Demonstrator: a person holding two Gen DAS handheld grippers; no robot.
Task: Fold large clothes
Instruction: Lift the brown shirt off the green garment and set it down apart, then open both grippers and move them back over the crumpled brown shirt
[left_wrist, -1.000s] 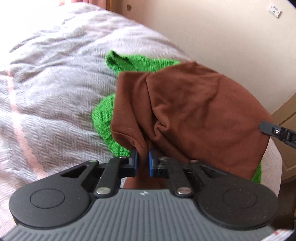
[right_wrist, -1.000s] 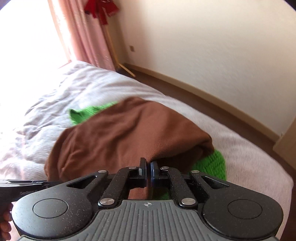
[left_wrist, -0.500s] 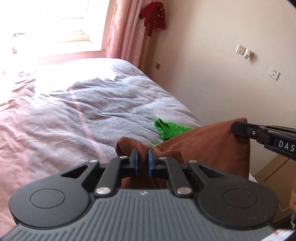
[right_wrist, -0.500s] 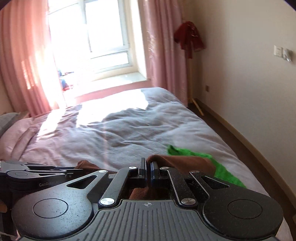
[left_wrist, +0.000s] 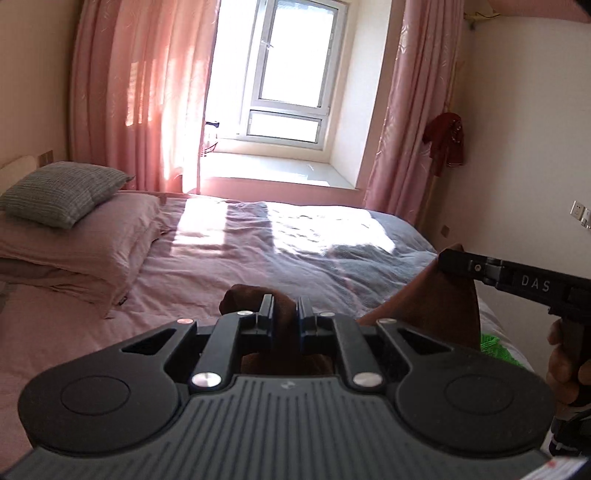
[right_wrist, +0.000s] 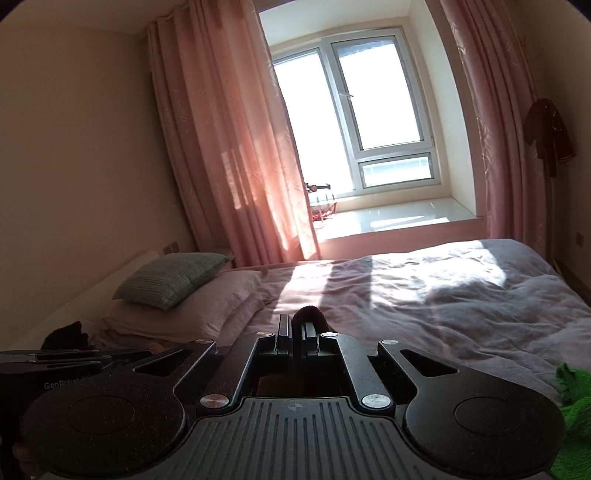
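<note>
a: where's the brown garment (left_wrist: 436, 302) rel. to the grippers?

b: held up off the bed (left_wrist: 258, 254), strung between both. left gripper (left_wrist: 284, 314) has a bunched corner between its jaws, which are opening a touch, cloth in there. right gripper (right_wrist: 295, 330) pressed tight on the other corner.

a: long axis?

b: top edge runs side to side btwn the two pinches, the rest hangs below. green knit (right_wrist: 576, 402) lies on the bed's right edge. i'd judge the lay-down goes fwd onto the bed, both hands equally near.
</note>
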